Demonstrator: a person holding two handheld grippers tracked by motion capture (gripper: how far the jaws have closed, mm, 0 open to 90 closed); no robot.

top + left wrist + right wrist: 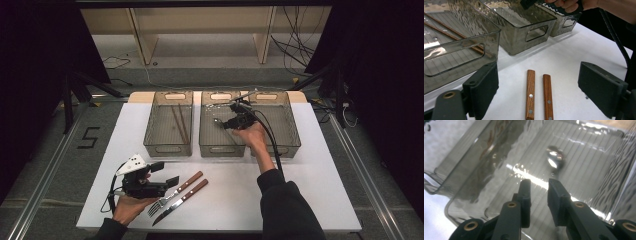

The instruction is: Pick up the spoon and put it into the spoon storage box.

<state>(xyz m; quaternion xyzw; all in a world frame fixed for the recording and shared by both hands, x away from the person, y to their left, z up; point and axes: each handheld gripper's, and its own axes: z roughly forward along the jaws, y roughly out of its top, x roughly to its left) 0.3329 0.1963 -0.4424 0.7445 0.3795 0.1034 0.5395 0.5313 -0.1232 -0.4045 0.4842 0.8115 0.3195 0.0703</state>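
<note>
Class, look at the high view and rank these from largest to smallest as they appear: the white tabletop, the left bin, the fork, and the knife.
1. White tabletop
2. Left bin
3. Fork and knife: they lie side by side and look about the same length, so I will not rank one above the other.

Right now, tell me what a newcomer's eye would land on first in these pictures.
Three smoky clear bins stand in a row at the table's far side, with the right gripper held over the middle one, jaws slightly apart above a shiny spoon on its floor. Near the front edge, a wood-handled fork and knife lie side by side, just beside the left gripper, whose jaws stand wide open.
</note>
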